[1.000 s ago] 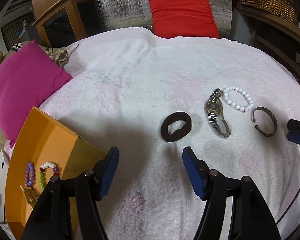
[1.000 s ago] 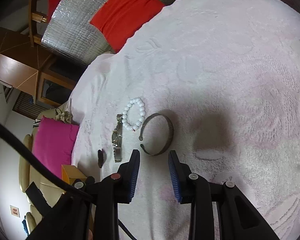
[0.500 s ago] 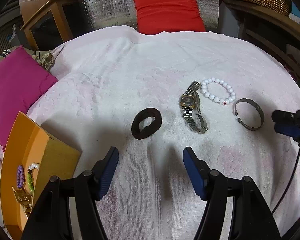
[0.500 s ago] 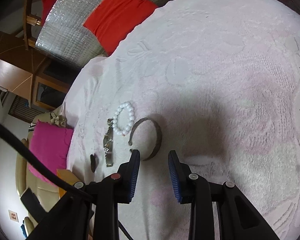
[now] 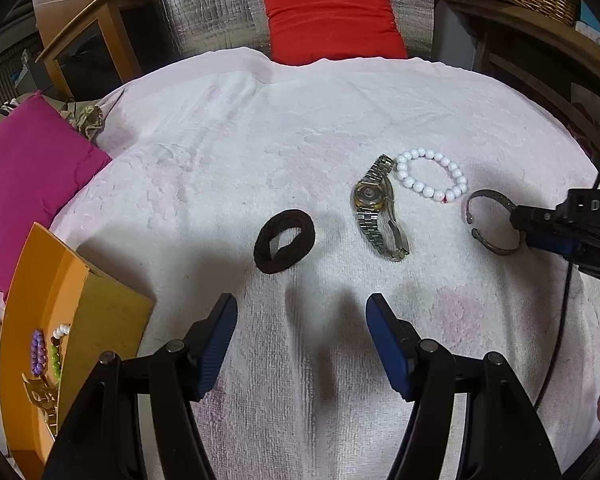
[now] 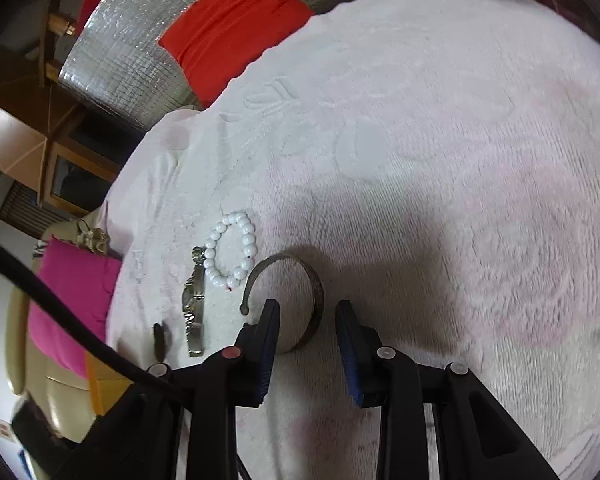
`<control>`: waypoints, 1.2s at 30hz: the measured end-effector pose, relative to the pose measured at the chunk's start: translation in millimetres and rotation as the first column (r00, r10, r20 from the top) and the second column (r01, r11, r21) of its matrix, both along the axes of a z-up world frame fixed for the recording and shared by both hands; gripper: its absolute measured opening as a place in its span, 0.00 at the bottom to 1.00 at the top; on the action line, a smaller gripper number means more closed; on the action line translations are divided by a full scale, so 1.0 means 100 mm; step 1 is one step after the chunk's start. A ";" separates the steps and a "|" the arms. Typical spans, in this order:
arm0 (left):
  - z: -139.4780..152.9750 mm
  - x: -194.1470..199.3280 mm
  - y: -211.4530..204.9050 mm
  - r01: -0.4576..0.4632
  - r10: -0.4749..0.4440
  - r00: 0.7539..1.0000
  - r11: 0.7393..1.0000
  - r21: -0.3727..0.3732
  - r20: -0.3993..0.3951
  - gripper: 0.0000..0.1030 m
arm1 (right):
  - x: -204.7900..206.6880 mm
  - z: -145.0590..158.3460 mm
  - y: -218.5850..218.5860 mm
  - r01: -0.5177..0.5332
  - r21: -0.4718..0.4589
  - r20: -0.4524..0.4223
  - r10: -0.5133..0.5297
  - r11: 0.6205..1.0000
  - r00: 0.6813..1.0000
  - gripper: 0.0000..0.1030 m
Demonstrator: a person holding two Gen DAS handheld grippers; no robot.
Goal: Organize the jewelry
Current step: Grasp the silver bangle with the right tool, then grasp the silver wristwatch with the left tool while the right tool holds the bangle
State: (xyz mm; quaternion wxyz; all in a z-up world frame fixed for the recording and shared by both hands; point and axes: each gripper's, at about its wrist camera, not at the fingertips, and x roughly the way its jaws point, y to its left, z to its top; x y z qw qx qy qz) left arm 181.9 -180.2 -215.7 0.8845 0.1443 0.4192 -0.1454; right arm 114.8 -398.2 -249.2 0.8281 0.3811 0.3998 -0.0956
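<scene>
Four pieces on the towel: metal cuff bangle point(image 6: 314, 300), white bead bracelet point(image 5: 430, 176), wristwatch point(image 5: 374, 208) and black hair tie point(image 5: 284, 246), lying in a loose row.
Cuff bangle: rightmost of the row; its near arc sits between the blue pads of the right gripper point(image 6: 308, 322), with a gap showing on both sides in the right wrist view.
Right gripper: jaws narrow, straddling the bangle's band; no pad visibly pressing on it, though in the left wrist view its tip overlaps the band and contact there is hard to judge.
Bead bracelet: just beside the bangle's open ends, touching or nearly touching the watch's strap.
Wristwatch: gold-rimmed face up, metal strap curled, between the beads and the hair tie.
Hair tie: apart from the watch, straight ahead of the left gripper point(image 5: 300, 320).
Left gripper: jaws wide, nothing between them, over bare towel.
Towel point(image 5: 228, 168): pale pink, covering the round surface.
Orange tray point(image 5: 40, 280): at the left edge, holding purple, green and white bead strings.
Surroundings: magenta cushion point(image 5: 24, 160) left, red cushion point(image 5: 328, 16) at the back.
</scene>
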 end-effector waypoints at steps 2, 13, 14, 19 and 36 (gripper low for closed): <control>0.00 0.00 -0.01 0.005 -0.005 1.000 1.000 -0.005 0.002 0.66 | 0.02 0.01 0.03 -0.003 -0.050 -0.011 0.002 0.999 1.000 0.22; 0.02 0.13 -0.14 0.040 -0.043 0.999 0.991 -0.129 -0.017 0.66 | -0.11 0.05 0.00 -0.003 -0.122 -0.031 -0.001 0.992 1.000 0.09; 0.01 0.13 -0.17 0.045 -0.049 0.999 0.989 -0.138 -0.024 0.66 | -0.12 0.05 -0.02 -0.002 -0.117 -0.033 -0.002 0.993 0.999 0.09; -0.06 0.23 -0.27 0.055 -0.069 0.995 0.981 -0.187 -0.068 0.66 | -0.18 0.01 -0.09 -0.005 -0.070 -0.038 0.002 0.998 0.999 0.09; -0.19 0.42 -0.51 0.074 -0.081 0.996 0.983 -0.169 -0.036 0.26 | -0.20 -0.03 -0.11 -0.020 -0.037 -0.040 0.018 0.999 0.999 0.09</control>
